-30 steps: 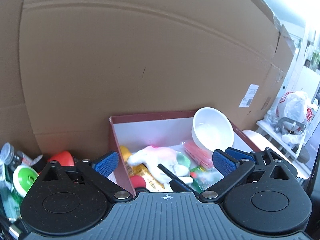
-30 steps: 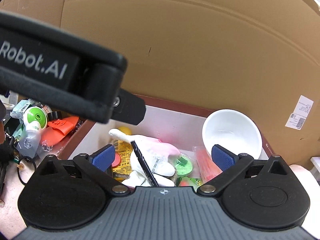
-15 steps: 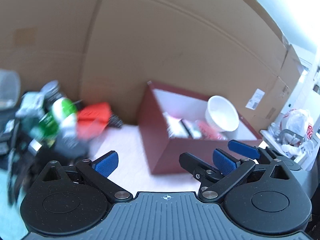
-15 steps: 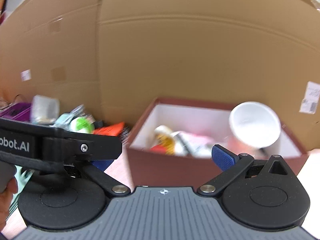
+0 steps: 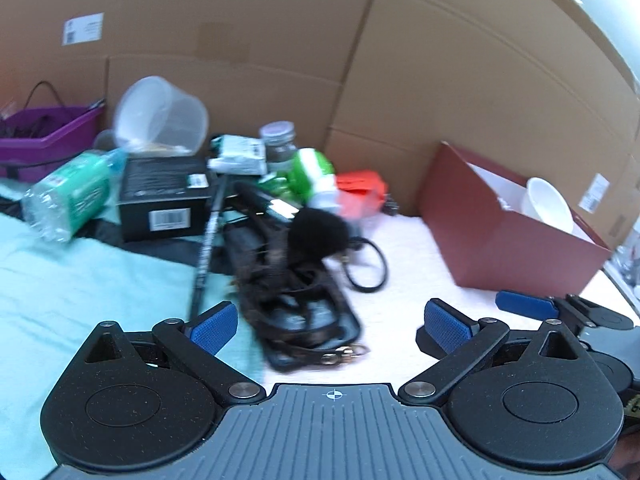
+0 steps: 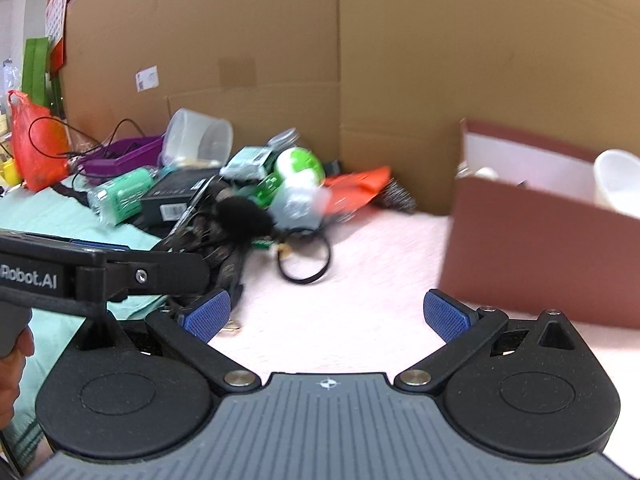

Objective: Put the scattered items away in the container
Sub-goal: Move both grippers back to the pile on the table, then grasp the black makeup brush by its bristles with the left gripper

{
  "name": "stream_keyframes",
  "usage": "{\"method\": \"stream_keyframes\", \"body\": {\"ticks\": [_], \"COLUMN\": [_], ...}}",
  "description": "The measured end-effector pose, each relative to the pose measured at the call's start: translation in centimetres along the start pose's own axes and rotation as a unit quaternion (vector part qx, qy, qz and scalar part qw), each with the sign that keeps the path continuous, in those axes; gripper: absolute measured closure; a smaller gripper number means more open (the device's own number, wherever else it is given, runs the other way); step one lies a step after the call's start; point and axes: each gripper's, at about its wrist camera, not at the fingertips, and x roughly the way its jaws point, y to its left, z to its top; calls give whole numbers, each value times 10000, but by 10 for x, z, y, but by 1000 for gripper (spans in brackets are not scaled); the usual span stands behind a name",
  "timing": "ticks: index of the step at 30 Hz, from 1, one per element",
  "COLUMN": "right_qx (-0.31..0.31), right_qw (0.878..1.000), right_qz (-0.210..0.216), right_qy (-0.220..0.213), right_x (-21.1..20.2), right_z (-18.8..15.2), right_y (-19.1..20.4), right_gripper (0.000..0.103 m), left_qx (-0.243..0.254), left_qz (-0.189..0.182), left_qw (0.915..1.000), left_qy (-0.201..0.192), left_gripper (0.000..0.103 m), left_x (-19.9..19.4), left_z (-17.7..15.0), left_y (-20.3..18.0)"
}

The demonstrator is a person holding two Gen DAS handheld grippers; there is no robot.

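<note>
The dark red box (image 5: pixel 500 216) sits at our right on pale pink cloth (image 5: pixel 400 280), its long axis running back toward the cardboard wall (image 5: pixel 280 40). Left of it lies the scattered pile around a black phone case (image 5: pixel 308 320). Our left gripper (image 5: pixel 330 324) and right gripper (image 6: pixel 326 312) both gape wide, holding nothing.

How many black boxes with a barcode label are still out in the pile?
1: the black box lies at the pile's left, beside the green-labelled bottle, under the clear tub. Others may be hidden beneath the clutter.

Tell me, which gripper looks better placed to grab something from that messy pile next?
Probably the left gripper: open, its fingers frame the dark strap bundle. The right gripper, also open, faces bare pink cloth.
</note>
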Motion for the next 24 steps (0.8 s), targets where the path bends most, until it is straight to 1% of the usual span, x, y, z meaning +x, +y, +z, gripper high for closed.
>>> {"method": "stream_keyframes", "body": {"ticks": [3,5,9,11,14,16,19,24], "right_qx": [-53,-115,-129,-131,-170,-224,-331,-428], "right_qw": [9999,9999,9997,9996,9994,9992,9988,9982], "right_qz": [72,40,114,134,166,215,299,383], "right_qy": [63,110,194,207,232,244,208,159], "right_x": [7,12,17,20,27,33,40,53], "right_z": [-2,-2,0,2,6,11,18,32], "right_y": [9,13,15,17,20,23,29,34], "right_gripper": [2,3,11,14,22,26,29,37], "left_qx": [-94,-50,-5,-31,-56,-40,-123,-245], "left_qz": [-32,-56,-118,-125,-145,-139,-192,-328], "left_qw": [9999,10000,9998,9997,9997,9998,9996,9991], "left_qy": [36,61,149,189,170,159,169,112], "left_gripper": [5,11,17,22,28,31,35,39], "left_x": [4,8,15,18,22,24,28,34], "left_z": [3,5,6,9,14,19,27,43], "left_y": [13,17,25,29,35,38,45,52]}}
